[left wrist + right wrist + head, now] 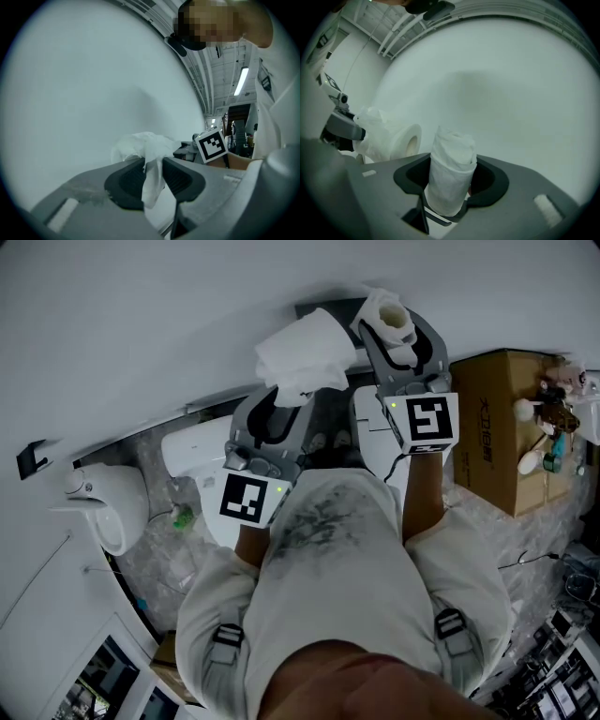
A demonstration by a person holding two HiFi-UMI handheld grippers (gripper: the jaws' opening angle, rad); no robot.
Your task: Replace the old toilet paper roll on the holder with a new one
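The right gripper (451, 185) is clamping a soft, squashed white roll (451, 154) that is standing upright between its jaws, low in the frame's centre. Keeping that squeeze light is probably mattering here, since the paper is crumpling easily. The left gripper (153, 176) is pinching a limp, crinkled sheet (147, 145), best kept clear of the cored roll (405, 140) sitting mid-left against the smooth white wall (497, 84).

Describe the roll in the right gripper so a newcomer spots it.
Facing the white wall, find the right gripper, the one nearer the cardboard box. The roll stands upright between its jaws: a tight white cylinder, unlike the loose crumpled paper pinched in the left gripper.
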